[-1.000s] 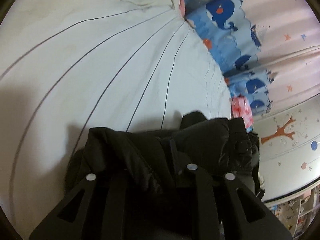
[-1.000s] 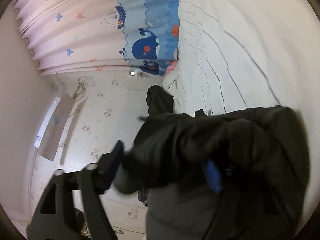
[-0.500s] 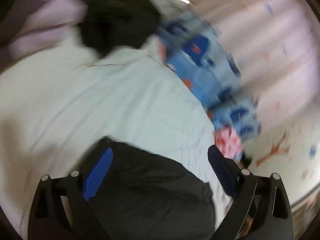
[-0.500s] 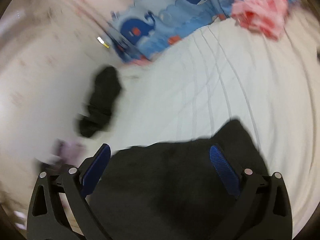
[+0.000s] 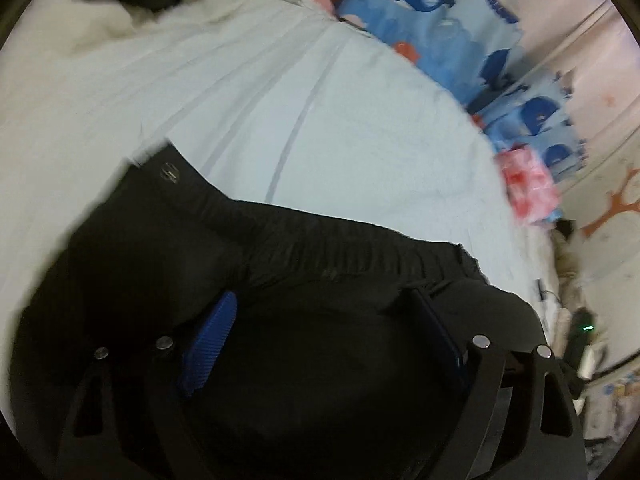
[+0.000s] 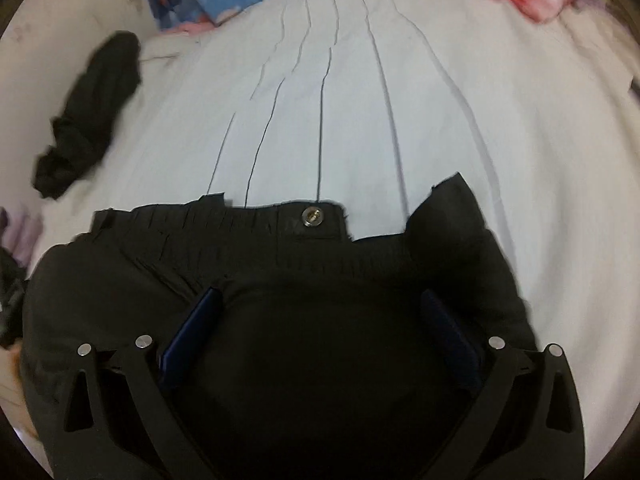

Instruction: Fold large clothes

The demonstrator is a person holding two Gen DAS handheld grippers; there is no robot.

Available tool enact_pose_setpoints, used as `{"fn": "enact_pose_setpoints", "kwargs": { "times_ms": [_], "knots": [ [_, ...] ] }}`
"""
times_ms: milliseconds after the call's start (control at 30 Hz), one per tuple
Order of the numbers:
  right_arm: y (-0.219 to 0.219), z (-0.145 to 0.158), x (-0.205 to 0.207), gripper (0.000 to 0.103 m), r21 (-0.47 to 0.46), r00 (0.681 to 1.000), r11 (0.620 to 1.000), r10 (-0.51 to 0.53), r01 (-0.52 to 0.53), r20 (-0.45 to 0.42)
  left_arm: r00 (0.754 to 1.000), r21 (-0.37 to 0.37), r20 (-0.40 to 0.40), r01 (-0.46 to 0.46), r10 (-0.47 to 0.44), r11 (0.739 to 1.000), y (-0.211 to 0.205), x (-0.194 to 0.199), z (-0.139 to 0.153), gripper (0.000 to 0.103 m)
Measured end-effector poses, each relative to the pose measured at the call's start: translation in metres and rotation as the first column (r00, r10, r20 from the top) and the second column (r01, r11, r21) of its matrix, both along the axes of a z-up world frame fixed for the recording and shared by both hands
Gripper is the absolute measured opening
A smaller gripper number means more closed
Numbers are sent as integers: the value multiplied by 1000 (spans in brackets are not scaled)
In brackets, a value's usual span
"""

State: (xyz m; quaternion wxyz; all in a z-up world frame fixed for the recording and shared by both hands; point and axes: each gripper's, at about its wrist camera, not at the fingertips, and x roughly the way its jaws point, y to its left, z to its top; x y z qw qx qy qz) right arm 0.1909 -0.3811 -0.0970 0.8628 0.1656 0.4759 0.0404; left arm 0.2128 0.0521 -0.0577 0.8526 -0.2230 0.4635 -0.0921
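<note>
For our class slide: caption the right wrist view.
Open right gripper above black trousers lying on a white striped sheet.

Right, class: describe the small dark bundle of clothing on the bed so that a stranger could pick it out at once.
Start at the white striped bedsheet and follow it to its far left edge in the right wrist view. There lies a crumpled black bundle, long and narrow. Unlike the big black garment with the metal snap button lying near the camera, it sits alone and shows no waistband or button.

Tongs [image 6: 320,304] agape above black trousers [image 6: 280,264] (waistband buttoned).
</note>
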Motion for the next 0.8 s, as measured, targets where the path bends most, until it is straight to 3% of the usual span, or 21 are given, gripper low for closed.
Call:
{"fn": "enact_pose_setpoints", "kwargs": {
  "times_ms": [67, 133, 167, 233, 267, 300, 400, 533, 600, 633, 700, 800],
  "knots": [
    [-2, 23, -11, 96, 14, 996, 1000, -1, 0, 86, 997, 14, 79, -23, 21, 1000, 4, -10, 25, 86],
    [2, 42, -23, 96, -87, 985, 996, -7, 23, 171, 989, 77, 147, -38, 26, 996, 1, -13, 40, 93],
    [3, 41, -23, 96, -123, 984, 992, -10, 32, 175, 988, 128, 154, -45, 25, 991, -2, -9, 36, 94],
    [5, 8, -14, 97, -205, 996, 978, -19, 37, 89, 995, 145, 96, -32, 19, 989, 0, 2, 13, 94],
    [-4, -9, -14, 97, -118, 997, 993, -19, 28, 80, 998, 53, 52, -22, 19, 998, 7, 9, -5, 94],
    [-11, -12, -13, 97, -60, 992, 996, -57, 64, 109, 997, -12, 61, -45, 45, 999, 16, 11, -12, 94],
    [-29, -16, -20, 97, 8, 979, 993, -118, 119, 169, 996, -22, 75, -40, 41, 999, 16, 20, -22, 95],
    [-27, -13, -18, 97, -20, 992, 997, -77, 79, 100, 1000, 26, 28, -8, 7, 1000, 12, 22, -21, 95],
    [-28, 0, -6, 96, -31, 998, 998, -61, 62, 32, 1000, 10, 15, -2, 2, 1000, 25, 2, -2, 95],
    [-33, 8, -13, 96, -6, 996, 997, -72, 72, 43, 999, -12, 36, 7, -7, 1000, 31, -14, 13, 95],
    [-34, 35, -45, 96, 68, 991, 997, -35, 27, 131, 996, -22, 82, 27, -25, 999, 43, -47, 34, 95],
    [-14, 68, -112, 96, 35, 970, 996, 77, -88, 231, 991, -33, 130, 16, -12, 999, 77, -122, 63, 95]
  ]
}}
